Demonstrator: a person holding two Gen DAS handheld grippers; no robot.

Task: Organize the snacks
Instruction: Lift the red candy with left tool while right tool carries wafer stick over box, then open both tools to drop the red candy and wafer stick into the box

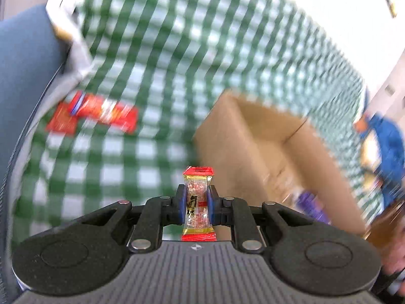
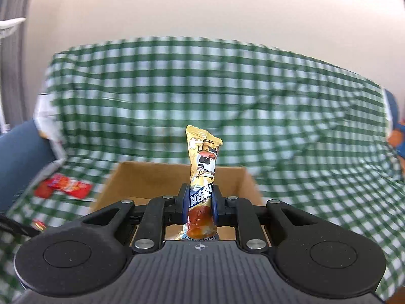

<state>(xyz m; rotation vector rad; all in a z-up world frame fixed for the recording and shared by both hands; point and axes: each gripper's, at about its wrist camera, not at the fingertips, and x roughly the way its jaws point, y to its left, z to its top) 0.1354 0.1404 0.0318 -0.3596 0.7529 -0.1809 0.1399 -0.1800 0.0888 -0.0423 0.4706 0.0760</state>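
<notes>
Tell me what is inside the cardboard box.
In the cardboard box, only a blurred purple packet shows near its front corner. The rest is blurred or hidden by the walls.

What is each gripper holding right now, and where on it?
Left gripper: clear red-ended candy packet, pinched across its middle. Right gripper: gold snack stick, pinched on its lower half.

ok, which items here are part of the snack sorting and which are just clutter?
Job:
- clear red-ended snack packet, in left gripper
- yellow snack stick, in right gripper
- cardboard box
- red packets on the cloth

Just there:
- green checked cloth
- blue cushion
</notes>
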